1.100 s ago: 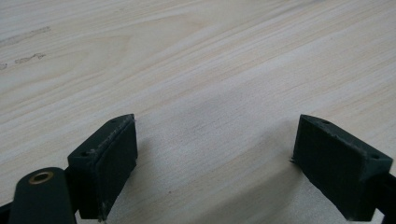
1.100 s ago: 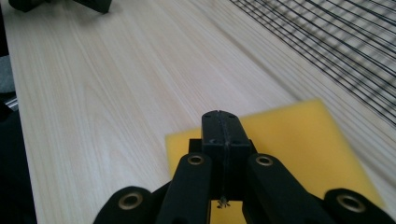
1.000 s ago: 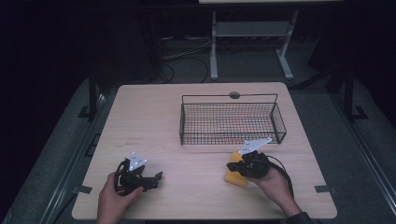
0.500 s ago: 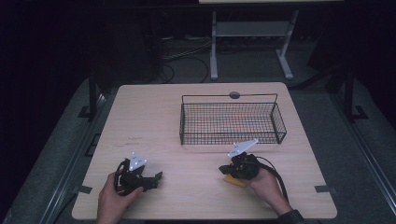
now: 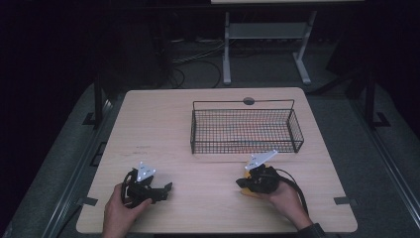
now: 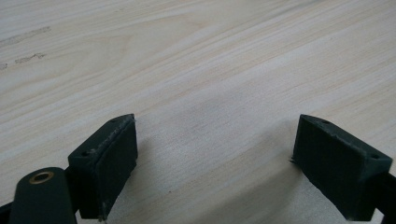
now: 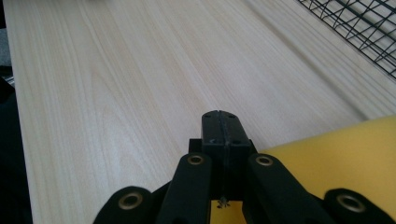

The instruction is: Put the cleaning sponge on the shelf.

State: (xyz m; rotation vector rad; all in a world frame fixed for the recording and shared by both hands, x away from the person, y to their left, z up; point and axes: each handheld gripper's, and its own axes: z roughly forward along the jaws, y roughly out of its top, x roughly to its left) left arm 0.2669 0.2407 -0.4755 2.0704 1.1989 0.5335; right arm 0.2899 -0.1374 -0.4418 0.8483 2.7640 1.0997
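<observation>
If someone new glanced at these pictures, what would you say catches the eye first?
Probably the black wire basket standing toward the far right of the wooden table. Next, the yellow object lying under and beside the right gripper, whose jaws are pressed together. The left gripper sits near the front left, jaws spread over bare wood.

A pale wood-grain table (image 5: 163,129) stands on grey carpet (image 5: 64,148) in a dim room, lit mainly over the tabletop. Beyond the claws, past the table's far edge, dark cables (image 5: 198,62) trail across the floor, and a light metal stand (image 5: 265,39) rises behind them to the right. Black frame posts (image 5: 98,94) flank the table on either side, and the far background is dark.
</observation>
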